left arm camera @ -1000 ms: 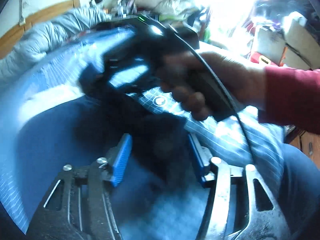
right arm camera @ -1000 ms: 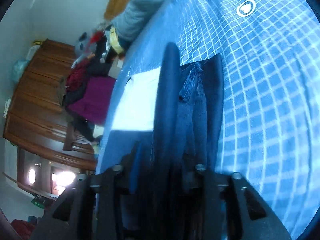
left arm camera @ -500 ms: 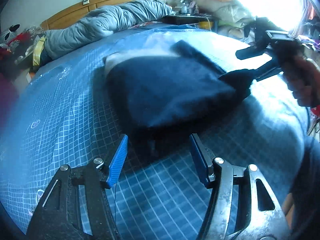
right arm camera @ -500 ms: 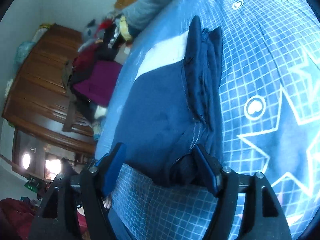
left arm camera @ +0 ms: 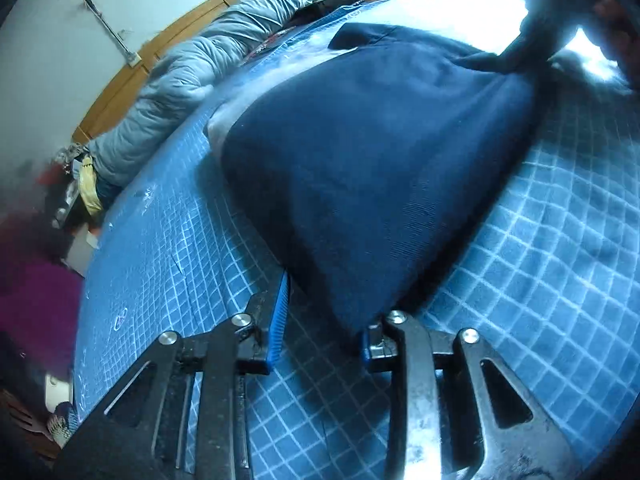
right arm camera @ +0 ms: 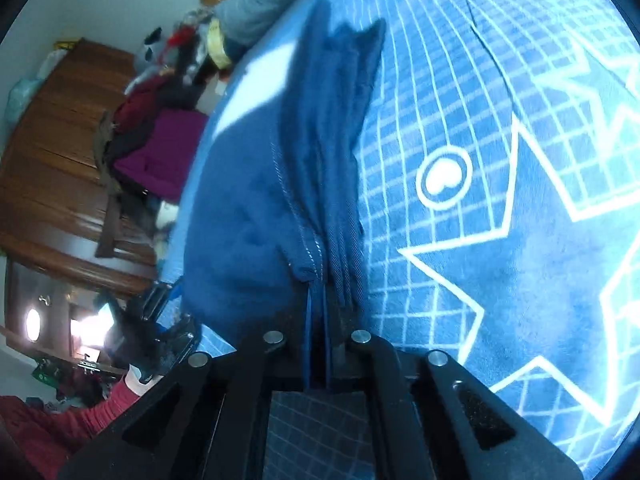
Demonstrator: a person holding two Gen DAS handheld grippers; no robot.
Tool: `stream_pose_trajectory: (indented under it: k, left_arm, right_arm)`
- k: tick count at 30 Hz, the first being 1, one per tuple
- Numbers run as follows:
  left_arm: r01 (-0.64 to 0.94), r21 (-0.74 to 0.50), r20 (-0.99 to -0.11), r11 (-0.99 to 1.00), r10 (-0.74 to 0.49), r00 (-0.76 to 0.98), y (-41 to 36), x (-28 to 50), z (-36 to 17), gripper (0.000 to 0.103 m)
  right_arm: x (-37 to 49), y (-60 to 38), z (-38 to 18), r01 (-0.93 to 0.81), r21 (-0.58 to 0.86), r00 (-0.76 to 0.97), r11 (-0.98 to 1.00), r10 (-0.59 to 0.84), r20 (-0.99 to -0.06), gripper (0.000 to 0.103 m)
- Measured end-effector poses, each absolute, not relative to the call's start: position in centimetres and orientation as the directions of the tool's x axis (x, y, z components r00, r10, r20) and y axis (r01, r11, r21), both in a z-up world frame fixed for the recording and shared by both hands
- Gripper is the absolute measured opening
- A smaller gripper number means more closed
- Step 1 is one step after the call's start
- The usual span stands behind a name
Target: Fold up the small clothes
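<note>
A dark navy garment (left arm camera: 372, 152) lies folded on the blue checked bedspread (left arm camera: 560, 280). Its near corner sits between the blue pads (left arm camera: 280, 312) of my left gripper (left arm camera: 326, 304), whose jaws are closing. A strip of bedspread still shows beside the left pad, and the cloth hides the right pad's tip. My right gripper (right arm camera: 318, 296) is shut on the garment's stitched edge (right arm camera: 304, 240), with folds of navy cloth (right arm camera: 336, 128) running away from it. The left wrist view shows the right gripper (left arm camera: 536, 36) as a dark shape at the garment's far corner.
White cloth (right arm camera: 260, 92) shows from under the garment's far side. A grey duvet (left arm camera: 180, 92) lies along the wooden headboard (left arm camera: 160, 56). Beyond the bed's edge are a heap of purple and dark clothes (right arm camera: 160, 156) and a wooden wardrobe (right arm camera: 52, 120). A red sleeve (right arm camera: 80, 420) holds the left gripper.
The left gripper has come down to the garment's near corner and its jaws have narrowed around it. The right jaws, wide around the garment's edge half a second ago, have shut on it.
</note>
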State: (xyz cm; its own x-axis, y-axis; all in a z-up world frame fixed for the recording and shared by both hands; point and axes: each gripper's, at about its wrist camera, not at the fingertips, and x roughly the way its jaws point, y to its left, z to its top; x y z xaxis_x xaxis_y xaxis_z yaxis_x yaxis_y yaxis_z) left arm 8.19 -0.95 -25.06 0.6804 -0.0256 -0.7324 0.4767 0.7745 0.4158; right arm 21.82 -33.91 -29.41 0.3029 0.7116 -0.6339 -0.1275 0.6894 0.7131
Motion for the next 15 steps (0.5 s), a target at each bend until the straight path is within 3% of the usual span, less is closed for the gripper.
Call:
stream_pose_trajectory:
  k: [2, 5, 8, 11, 13, 15]
  left_arm:
    - [0.478, 0.297, -0.751, 0.827, -0.107, 0.651, 0.4, 7.3, -22.8, 0.026]
    - [0.412, 0.156, -0.694, 0.898, -0.197, 0.693, 3.1, 5.4, -18.6, 0.033]
    - [0.330, 0.091, -0.593, 0.939, -0.215, 0.776, 4.4, 6.2, -15.3, 0.033]
    - [0.325, 0.094, -0.550, 0.941, -0.223, 0.805, 4.0, 9.3, -15.1, 0.031]
    - [0.384, 0.137, -0.595, 0.913, -0.234, 0.769, 2.3, 11.7, -17.7, 0.033]
    - [0.485, 0.222, -0.743, 0.846, -0.175, 0.646, -0.4, 13.6, -24.5, 0.036]
  right_arm:
    - [21.7, -34.2, -29.6, -0.114, 0.728, 0.326, 0.676, 0.717, -0.616, 0.004]
    - [21.5, -34.4, -29.9, -0.121, 0.735, 0.338, 0.667, 0.724, -0.601, 0.004]
    - [21.7, -34.4, -29.7, -0.130, 0.732, 0.338, 0.669, 0.724, -0.601, 0.005]
    - [22.1, -34.0, -29.1, -0.131, 0.727, 0.342, 0.674, 0.719, -0.605, 0.005]
    - [22.1, -34.0, -28.8, -0.129, 0.726, 0.345, 0.675, 0.717, -0.606, 0.005]
    - [22.2, -33.9, -28.4, -0.133, 0.721, 0.348, 0.680, 0.713, -0.609, 0.005]
